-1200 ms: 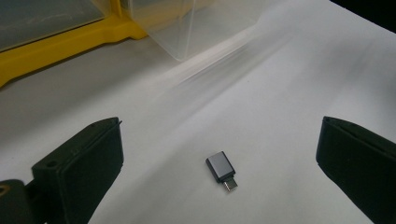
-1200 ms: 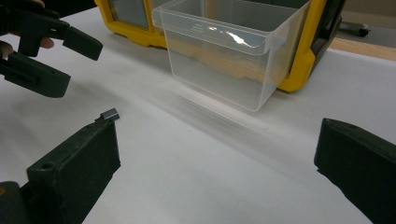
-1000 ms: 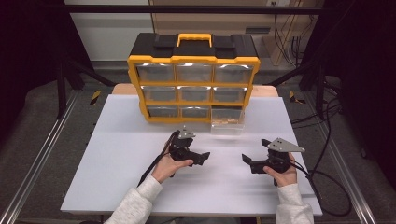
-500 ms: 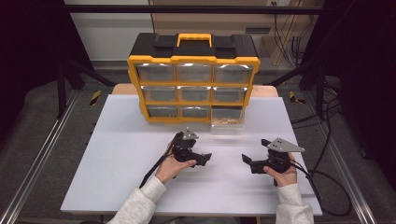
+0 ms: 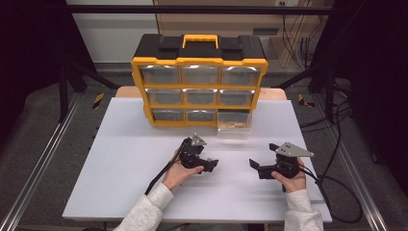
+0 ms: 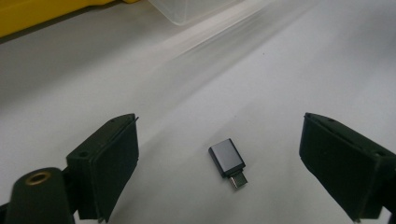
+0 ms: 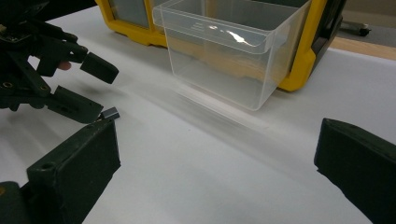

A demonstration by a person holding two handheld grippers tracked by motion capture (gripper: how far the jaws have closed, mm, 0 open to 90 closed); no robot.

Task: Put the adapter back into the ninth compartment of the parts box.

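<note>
A small grey USB adapter (image 6: 227, 161) lies flat on the white table (image 5: 125, 163), its metal plug toward the camera. My left gripper (image 6: 219, 123) is open and low over it. The jaws stand on either side of the adapter without touching it, and they have just been closing a little. In the high view the left gripper (image 5: 211, 165) points right, near the table's middle. My right gripper (image 5: 254, 166) rests open to its right, pointing left, with nothing between its jaws. The right gripper view shows the left gripper (image 7: 100, 88) around the adapter (image 7: 111, 113).
A yellow and black drawer organizer (image 5: 199, 62) stands at the back of the table. Its bottom right clear drawer (image 5: 234, 129) is pulled out onto the table and holds something tan. Cables trail off the right side.
The left gripper has edged slightly to the right over the table. The right hand and gripper have stayed where they were.
</note>
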